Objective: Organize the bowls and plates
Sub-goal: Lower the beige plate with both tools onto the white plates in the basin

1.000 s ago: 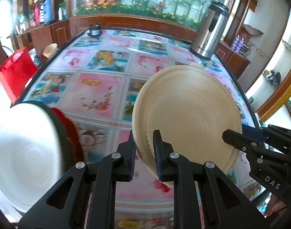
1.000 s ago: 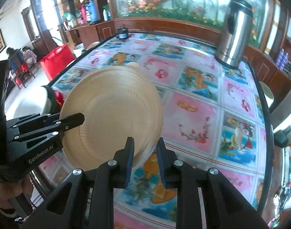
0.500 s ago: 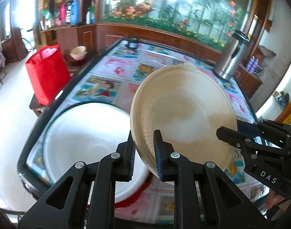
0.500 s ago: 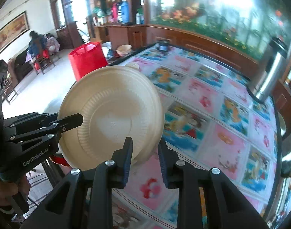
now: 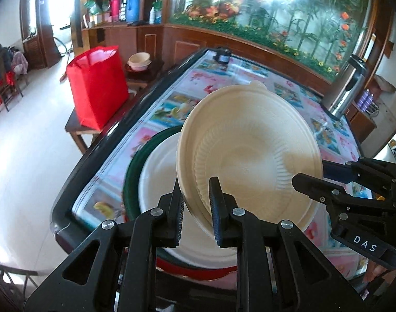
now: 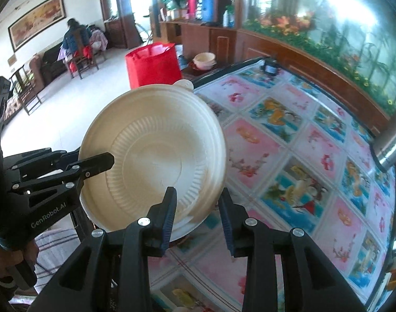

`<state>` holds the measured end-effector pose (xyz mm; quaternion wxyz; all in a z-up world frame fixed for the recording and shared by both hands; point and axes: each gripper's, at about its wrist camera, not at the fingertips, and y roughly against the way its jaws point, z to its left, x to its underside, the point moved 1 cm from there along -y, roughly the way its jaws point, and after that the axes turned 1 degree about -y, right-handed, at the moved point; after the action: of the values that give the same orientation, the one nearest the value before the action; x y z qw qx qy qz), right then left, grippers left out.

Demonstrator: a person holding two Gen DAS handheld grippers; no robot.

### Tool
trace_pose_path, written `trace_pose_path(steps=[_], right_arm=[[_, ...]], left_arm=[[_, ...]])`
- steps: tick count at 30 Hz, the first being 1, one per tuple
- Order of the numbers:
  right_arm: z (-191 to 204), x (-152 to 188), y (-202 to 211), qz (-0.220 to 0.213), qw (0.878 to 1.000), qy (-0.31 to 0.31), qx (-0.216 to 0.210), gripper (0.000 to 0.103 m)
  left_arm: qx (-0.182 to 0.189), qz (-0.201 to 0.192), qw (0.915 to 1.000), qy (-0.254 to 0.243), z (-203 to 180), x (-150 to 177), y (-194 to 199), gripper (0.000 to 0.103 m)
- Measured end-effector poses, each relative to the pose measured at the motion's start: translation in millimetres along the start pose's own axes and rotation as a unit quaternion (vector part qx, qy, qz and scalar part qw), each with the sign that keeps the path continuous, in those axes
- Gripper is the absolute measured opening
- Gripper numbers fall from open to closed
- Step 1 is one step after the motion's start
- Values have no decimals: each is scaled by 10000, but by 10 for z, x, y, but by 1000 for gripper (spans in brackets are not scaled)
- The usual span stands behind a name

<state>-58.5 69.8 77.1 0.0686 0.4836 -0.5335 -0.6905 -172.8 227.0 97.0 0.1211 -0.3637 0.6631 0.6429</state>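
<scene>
A cream ribbed plate (image 5: 250, 156) hangs tilted in the air, and my left gripper (image 5: 196, 200) is shut on its near rim. Under it a white plate (image 5: 159, 182) tops a stack with a green rim (image 5: 130, 176) and a red rim (image 5: 198, 273) at the table's near left corner. In the right wrist view the same cream plate (image 6: 156, 156) has its rim between the jaws of my right gripper (image 6: 198, 208). Those jaws are opening, and the pads stand off the rim. The left gripper (image 6: 91, 160) shows at the plate's left edge, the right gripper (image 5: 311, 173) at its right edge.
The table (image 6: 289, 156) has a flowered glass top with a black edge (image 5: 76, 182). A steel thermos (image 5: 348, 85) stands at its far right, a small black object (image 5: 222, 56) at the far end. Beside the table, a red bag (image 5: 98, 88) and bowls (image 5: 138, 61) sit on a low stand.
Both grippers carried the cream plate sideways from over the table's middle to above the stack at the corner. The right gripper's jaws have widened around the rim.
</scene>
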Motion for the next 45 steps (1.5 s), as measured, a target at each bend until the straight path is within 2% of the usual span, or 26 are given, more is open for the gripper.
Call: trace_pose_path(steps=[8, 15, 22, 26, 28, 35, 36, 38, 39, 40, 45], right_arm=[[168, 0, -160, 274, 9994, 229, -46, 35], [251, 20, -259, 411, 9986, 319, -33, 46], [253, 15, -233, 358, 9990, 259, -66, 50], [254, 19, -229, 321, 9992, 225, -62, 59], [251, 28, -221, 312, 9993, 205, -62, 60], [221, 26, -179, 261, 9995, 160, -64, 62], [210, 33, -166, 242, 9996, 135, -67, 62], [186, 43, -143, 200, 9997, 90, -54, 67], [175, 49, -128, 174, 9998, 61, -42, 68], [164, 55, -113, 150, 9999, 42, -22, 70], [117, 65, -84, 72, 9999, -71, 1, 78]], left_arm=[[-80, 117, 9999, 61, 136, 82, -62, 18], [-81, 111, 9999, 88, 126, 114, -101, 18], [-74, 11, 9998, 191, 130, 120, -97, 18], [-77, -73, 9997, 200, 121, 132, -66, 18], [-68, -123, 9997, 211, 124, 132, -40, 22], [-18, -292, 9994, 168, 75, 117, 60, 23], [13, -324, 9993, 171, 68, 117, 76, 25], [98, -417, 9989, 184, 54, 120, 113, 39], [115, -466, 9987, 175, 37, 118, 130, 49], [94, -503, 9986, 160, 26, 117, 146, 54], [-62, -592, 9982, 124, 3, 125, 196, 56]])
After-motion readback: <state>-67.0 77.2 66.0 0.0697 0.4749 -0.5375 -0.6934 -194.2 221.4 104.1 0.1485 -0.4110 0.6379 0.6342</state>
